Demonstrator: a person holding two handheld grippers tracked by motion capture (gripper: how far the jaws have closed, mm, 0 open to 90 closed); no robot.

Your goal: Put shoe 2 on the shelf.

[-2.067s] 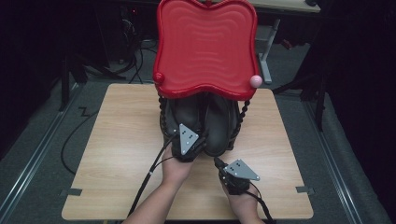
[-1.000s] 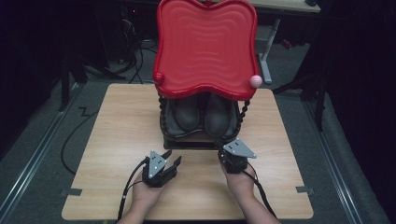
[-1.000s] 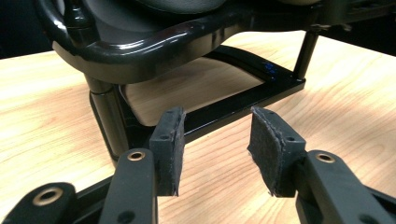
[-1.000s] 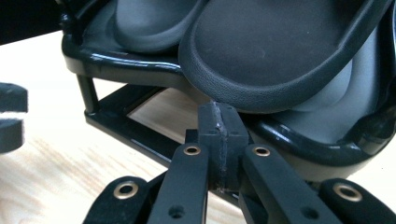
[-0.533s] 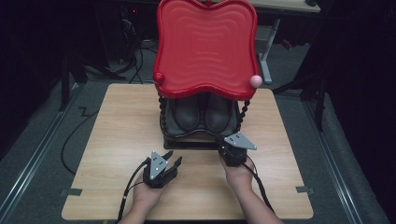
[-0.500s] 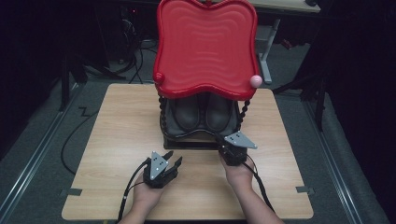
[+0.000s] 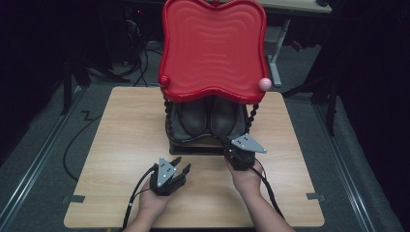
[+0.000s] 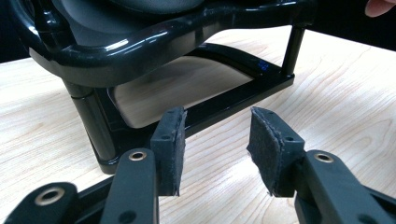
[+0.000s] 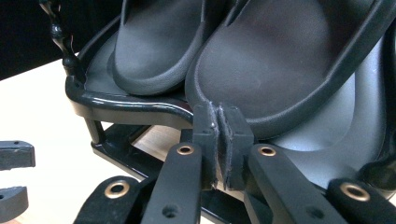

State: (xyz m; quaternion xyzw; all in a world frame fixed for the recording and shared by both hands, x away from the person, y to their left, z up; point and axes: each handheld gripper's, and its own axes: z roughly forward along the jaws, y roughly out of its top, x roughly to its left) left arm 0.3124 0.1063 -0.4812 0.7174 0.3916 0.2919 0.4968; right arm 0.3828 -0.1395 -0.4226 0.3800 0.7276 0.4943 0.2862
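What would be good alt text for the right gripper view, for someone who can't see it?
The right gripper, jaws shut with nothing between them, points at the toe of a dark shoe that sits beside a second shoe on a glossy black rack. The rack stands on a light wooden table, and the left gripper's open jaws show at the left edge.
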